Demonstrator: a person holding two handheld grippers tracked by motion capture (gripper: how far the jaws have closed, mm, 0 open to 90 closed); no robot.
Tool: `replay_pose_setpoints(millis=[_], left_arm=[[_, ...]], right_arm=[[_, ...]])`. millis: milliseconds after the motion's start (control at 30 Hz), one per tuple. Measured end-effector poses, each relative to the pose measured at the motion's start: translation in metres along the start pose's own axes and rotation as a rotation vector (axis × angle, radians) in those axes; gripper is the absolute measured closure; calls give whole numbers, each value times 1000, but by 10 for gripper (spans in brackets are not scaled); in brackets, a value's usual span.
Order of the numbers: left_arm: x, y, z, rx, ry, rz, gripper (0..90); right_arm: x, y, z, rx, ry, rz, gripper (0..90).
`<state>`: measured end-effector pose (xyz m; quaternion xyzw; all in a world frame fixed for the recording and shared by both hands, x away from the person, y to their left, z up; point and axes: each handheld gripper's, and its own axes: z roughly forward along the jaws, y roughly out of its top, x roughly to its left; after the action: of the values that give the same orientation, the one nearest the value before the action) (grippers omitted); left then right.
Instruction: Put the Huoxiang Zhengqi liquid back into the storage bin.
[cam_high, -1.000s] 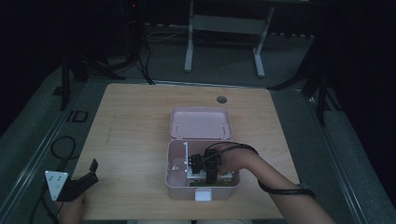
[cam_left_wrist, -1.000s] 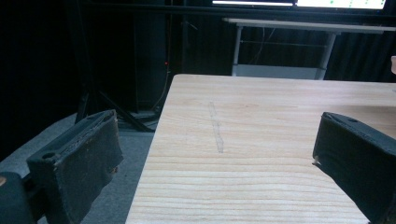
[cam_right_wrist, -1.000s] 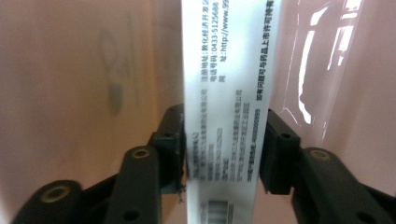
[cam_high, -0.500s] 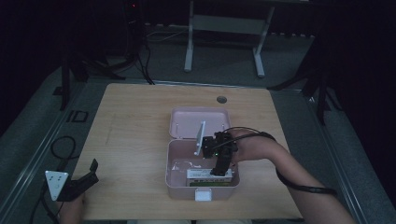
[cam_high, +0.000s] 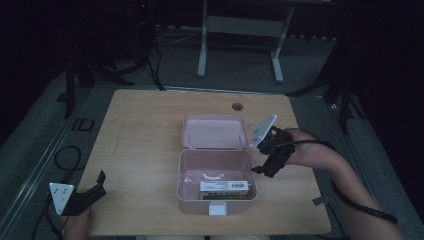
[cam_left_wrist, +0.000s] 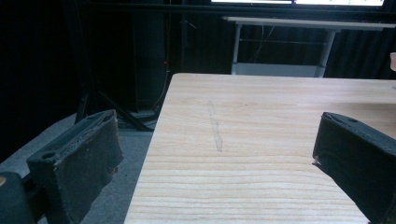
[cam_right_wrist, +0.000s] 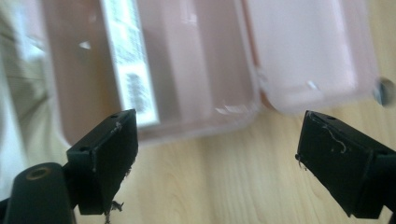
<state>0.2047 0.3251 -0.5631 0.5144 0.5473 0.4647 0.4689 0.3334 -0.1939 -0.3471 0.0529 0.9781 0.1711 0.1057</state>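
Though not yet finished, looks well along: finds the labelled carton (cam_high: 224, 187) lying flat inside the open pink box (cam_high: 181, 175), against its near wall, just ahead of the right gripper (cam_high: 264, 169) and a little below its jaws. Shows those jaws just opened to their full spread, with nothing between them (in the right gripper view, bare wood in the gap and the box wall just past the tips). Counts the placing as done, then. Judges the closing to be what is left: lid (cam_high: 215, 132) thrown back flat on the table (cam_high: 145, 130), off to the far side of the right jaws, and white latch (cam_high: 218, 208) unfastened at the front of the box. Has the left gripper (cam_high: 100, 185) well apart from the box, low at the table's near corner, jaws spread and empty, bare wood ahead of them in the left gripper view. Notes little else around: a round cable hole (cam_high: 237, 106) in the tabletop beyond the lid, a metal frame (cam_high: 240, 30) on the floor past the far edge. Sees nothing lying between the right jaws and the lid; expects just the box's own raised wall to need clearing on the way.
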Motion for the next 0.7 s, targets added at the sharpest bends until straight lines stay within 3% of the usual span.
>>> replay_pose_setpoints(millis=[167,333,500,700], left_arm=[[0,0,0,0,0,4,11],[0,0,0,1,0,3,11],[0,0,0,-1,0,2,11],[0,0,-1,-1,-1,0,11]], right_arm=[[-12,-32,2,-22,-27,74,120],[-20,-61,15,-26,-32,153,120],[-23,-83,37,-29,-71,212,120],[-22,-115,77,-102,-160,313,120]])
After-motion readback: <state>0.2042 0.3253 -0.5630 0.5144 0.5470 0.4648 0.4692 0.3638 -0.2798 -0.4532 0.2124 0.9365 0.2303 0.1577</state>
